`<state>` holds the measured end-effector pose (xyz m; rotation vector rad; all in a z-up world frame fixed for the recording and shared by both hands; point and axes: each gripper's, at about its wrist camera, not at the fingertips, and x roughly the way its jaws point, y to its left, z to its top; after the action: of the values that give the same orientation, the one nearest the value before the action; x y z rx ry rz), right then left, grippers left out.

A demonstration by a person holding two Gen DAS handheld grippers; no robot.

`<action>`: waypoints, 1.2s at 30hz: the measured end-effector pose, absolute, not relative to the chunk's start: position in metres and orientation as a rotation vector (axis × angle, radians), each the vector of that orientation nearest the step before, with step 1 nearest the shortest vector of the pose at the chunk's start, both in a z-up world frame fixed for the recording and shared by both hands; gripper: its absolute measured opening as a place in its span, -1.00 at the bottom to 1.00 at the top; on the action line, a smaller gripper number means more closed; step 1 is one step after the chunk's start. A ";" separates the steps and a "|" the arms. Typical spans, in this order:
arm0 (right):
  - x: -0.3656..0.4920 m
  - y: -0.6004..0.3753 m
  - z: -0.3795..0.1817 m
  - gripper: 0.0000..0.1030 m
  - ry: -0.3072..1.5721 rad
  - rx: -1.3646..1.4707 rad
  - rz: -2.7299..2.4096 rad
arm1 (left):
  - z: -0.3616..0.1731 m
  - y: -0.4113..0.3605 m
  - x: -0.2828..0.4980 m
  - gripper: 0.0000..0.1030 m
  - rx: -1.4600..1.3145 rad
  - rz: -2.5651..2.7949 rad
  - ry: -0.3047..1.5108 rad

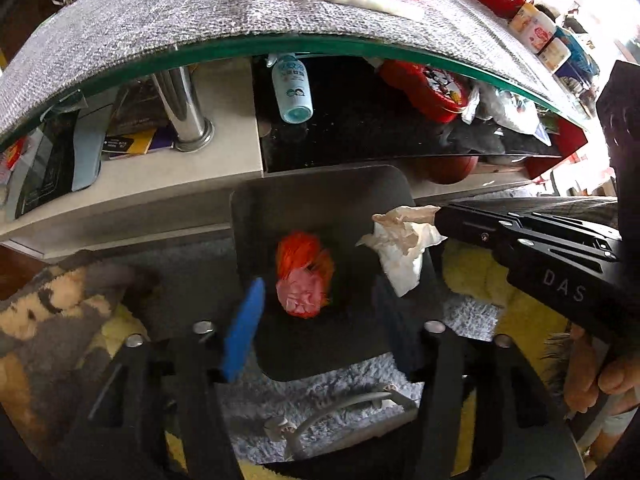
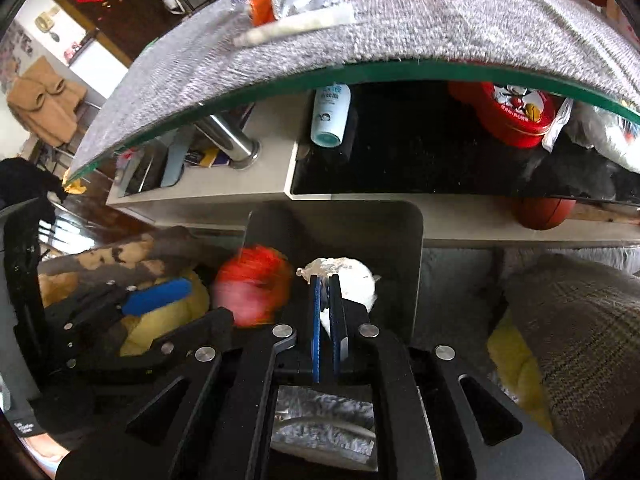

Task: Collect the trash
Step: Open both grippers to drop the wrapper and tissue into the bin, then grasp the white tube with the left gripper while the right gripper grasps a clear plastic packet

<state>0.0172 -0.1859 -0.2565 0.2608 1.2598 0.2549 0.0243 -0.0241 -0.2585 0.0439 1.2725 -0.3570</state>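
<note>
Orange wrapper (image 1: 305,276) drops into the bin (image 1: 256,216) below the spread left tool (image 1: 316,320); right tool (image 2: 328,280) pinches a tissue (image 2: 352,280) over it; bench (image 1: 160,12) litter remains.

Legible text, one item: "DAS", pale capital letters on the black body of the right gripper (image 1: 436,216), at about 4 o'clock in the left wrist view. Blue printing on the white bottle (image 1: 291,88) at 12 o'clock, and lettering round the red tin (image 2: 516,114) at 1 o'clock, are too small to read.
</note>
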 end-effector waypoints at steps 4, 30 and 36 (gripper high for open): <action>0.025 -0.198 -0.254 0.24 1.245 0.299 0.232 | -0.255 -0.023 0.030 0.39 0.046 -0.340 1.271; 0.110 -0.213 -0.154 0.57 0.992 0.280 0.237 | -0.161 -0.025 0.088 0.84 0.118 -0.322 1.075; 0.145 -0.204 -0.170 0.00 1.035 0.348 0.278 | -0.163 -0.031 0.108 0.84 0.106 -0.337 1.075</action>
<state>0.1447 -0.2042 -0.1703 0.3482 1.0347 0.2783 0.1082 -0.0306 -0.1635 0.1055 1.0747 -0.3369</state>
